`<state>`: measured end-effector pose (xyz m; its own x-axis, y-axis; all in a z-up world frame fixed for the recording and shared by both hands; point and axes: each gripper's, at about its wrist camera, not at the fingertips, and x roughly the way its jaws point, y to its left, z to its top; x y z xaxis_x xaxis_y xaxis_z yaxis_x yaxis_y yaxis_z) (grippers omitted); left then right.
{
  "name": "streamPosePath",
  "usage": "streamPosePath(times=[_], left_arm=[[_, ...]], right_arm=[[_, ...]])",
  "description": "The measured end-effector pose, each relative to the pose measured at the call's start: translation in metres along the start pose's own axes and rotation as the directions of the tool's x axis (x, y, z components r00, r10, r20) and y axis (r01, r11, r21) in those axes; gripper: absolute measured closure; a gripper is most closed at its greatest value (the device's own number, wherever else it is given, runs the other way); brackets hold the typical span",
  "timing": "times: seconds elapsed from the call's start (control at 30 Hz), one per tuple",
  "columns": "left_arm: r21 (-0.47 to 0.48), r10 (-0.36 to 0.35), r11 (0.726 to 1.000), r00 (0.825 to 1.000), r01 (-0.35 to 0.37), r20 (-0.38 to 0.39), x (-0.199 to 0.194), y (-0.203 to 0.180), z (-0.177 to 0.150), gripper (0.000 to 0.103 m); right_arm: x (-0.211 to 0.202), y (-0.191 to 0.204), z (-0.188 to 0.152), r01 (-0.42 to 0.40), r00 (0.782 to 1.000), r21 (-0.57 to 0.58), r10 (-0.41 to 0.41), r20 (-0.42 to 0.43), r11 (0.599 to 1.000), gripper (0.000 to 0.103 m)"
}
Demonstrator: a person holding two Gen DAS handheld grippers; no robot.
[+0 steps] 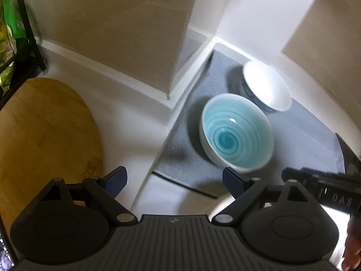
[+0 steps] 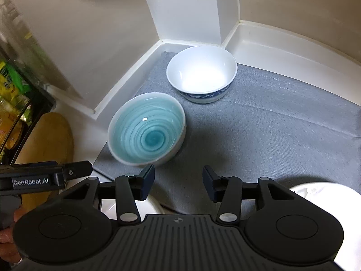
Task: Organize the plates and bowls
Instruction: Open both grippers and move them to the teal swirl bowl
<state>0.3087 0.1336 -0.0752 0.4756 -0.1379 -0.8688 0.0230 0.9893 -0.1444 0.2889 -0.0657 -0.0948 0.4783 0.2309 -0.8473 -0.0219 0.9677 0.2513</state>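
Note:
A turquoise bowl (image 1: pixel 235 132) (image 2: pixel 147 132) with a spiral pattern sits tilted on the grey mat (image 2: pixel 259 124), blurred by motion. A white bowl with a blue patterned outside (image 1: pixel 266 85) (image 2: pixel 202 74) stands upright behind it near the wall corner. My left gripper (image 1: pixel 174 183) is open and empty, just in front of the turquoise bowl. My right gripper (image 2: pixel 178 186) is open and empty, just in front of and right of that bowl. A white plate rim (image 2: pixel 327 192) shows at the lower right, and another white rim (image 2: pixel 151 205) under the right gripper's left finger.
A round wooden board (image 1: pixel 45 135) (image 2: pixel 52 140) lies on the white counter to the left. A black rack with green and yellow packets (image 1: pixel 11 33) (image 2: pixel 13 94) stands at the far left. White walls and a pillar (image 2: pixel 185 9) close the corner behind the bowls.

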Motion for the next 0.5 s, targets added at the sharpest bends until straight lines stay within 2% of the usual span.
streamPosePath(times=[0.17, 0.5], left_arm=[[-0.034, 0.019, 0.999, 0.999, -0.02, -0.033, 0.015, -0.001, 0.015, 0.009], [-0.005, 0.039, 0.999, 0.998, -0.04, -0.049, 0.034, -0.021, 0.03, 0.009]], right_arm=[[0.017, -0.006, 0.014, -0.007, 1.0, 0.033, 0.007, -0.025, 0.999, 0.053], [0.039, -0.016, 0.029, -0.025, 0.999, 0.064, 0.027, -0.035, 0.998, 0.053]])
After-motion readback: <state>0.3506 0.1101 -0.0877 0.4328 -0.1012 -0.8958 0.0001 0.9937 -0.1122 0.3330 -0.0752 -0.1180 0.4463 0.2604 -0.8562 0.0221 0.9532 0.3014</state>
